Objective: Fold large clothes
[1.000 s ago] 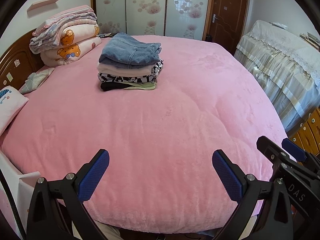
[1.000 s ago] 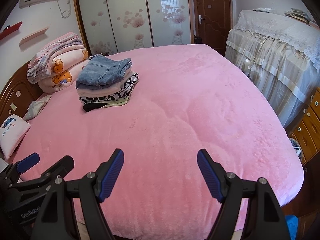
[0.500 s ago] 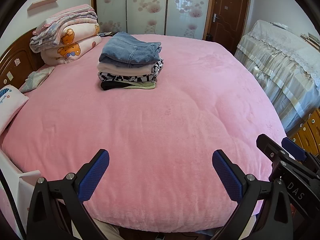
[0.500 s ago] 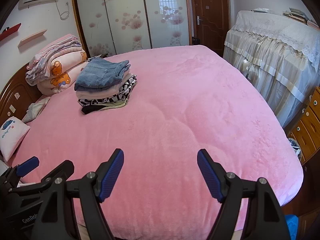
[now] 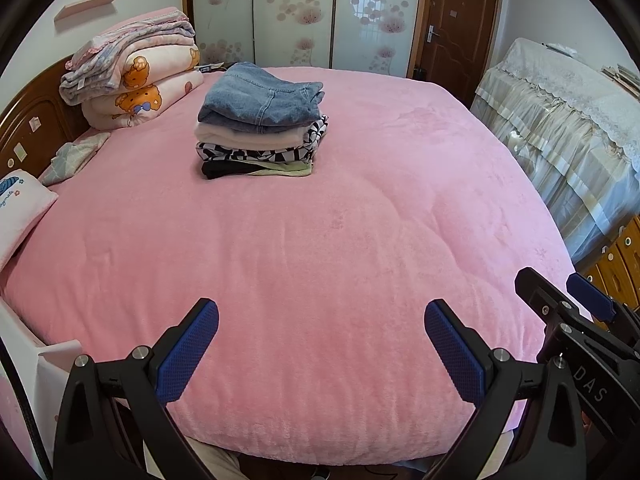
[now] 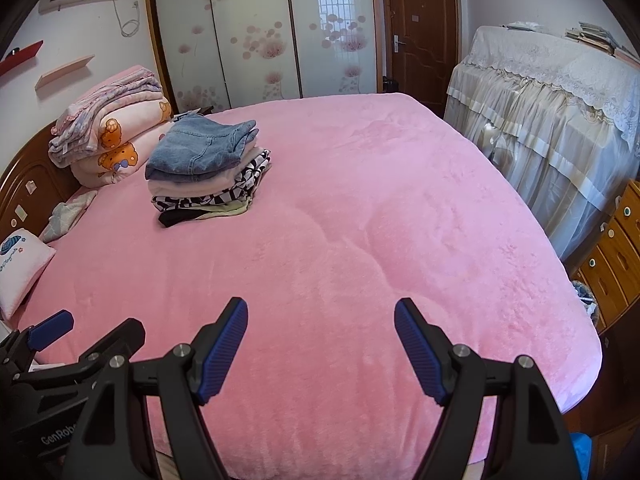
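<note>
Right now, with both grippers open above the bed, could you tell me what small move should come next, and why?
Probably fetch another garment from outside the views. The left gripper and right gripper are both open and hold nothing; the stack looks folded already, jeans on top, and no unfolded clothes lie on the blanket.

Clothes stack (image 5: 260, 124) on bed (image 5: 340, 260), far left; rolled quilts (image 5: 132, 76) behind-left, by headboard (image 5: 28, 128).

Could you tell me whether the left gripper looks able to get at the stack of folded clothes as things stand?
Probably yes: the left gripper is open and empty, and only bare pink blanket lies between it and the stack of folded clothes, though it sits far across the bed.
</note>
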A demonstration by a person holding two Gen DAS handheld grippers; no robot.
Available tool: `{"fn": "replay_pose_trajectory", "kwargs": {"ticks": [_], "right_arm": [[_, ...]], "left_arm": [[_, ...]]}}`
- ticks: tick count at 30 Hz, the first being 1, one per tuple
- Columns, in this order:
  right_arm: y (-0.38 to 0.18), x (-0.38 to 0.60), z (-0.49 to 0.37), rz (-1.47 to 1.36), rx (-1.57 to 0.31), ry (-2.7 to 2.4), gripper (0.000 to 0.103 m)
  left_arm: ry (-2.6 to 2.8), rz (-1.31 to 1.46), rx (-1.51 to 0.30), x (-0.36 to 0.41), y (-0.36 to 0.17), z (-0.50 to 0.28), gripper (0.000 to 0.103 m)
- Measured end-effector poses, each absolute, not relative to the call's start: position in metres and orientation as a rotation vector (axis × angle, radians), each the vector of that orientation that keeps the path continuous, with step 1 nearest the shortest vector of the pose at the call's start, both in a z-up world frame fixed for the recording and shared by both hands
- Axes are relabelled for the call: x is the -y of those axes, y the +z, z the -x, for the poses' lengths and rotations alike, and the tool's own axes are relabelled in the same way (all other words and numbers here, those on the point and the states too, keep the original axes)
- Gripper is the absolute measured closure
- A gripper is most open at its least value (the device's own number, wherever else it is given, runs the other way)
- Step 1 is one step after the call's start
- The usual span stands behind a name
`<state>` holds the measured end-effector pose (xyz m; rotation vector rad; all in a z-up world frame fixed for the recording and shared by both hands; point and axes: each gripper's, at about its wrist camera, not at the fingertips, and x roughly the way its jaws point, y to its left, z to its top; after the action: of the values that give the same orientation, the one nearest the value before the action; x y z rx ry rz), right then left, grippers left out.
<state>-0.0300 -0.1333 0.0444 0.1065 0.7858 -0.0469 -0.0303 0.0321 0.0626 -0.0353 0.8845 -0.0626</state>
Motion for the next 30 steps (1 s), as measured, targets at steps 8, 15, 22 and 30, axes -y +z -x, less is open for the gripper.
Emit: {"fn": "replay_pose_trajectory", "kwargs": {"ticks": [8,15,22,30], "right_arm": [[0.04,0.132,0.029,-0.093,-0.793,-0.037,0.027],[0.039,0.131,0.029,-0.09,-0.793,-0.042,0.026],[0.038,0.131,0.03,-0.085,-0.792,-0.036,0.018],[0.034,0.136,0.03,-0.093,-0.799,-0.04,0.017]], "left_arm": [[-0.046,0.039,-0.896,-0.033,0.06,0.027,0.001],[-0.033,0.043,-0.899,-0.035,0.058,0.026,0.001],[-0.016,0.047,-0.906,-0.038,0.055,0.024,0.001],[-0.011,0.047,-0.91,-0.039,0.053,0.023,0.001]]}}
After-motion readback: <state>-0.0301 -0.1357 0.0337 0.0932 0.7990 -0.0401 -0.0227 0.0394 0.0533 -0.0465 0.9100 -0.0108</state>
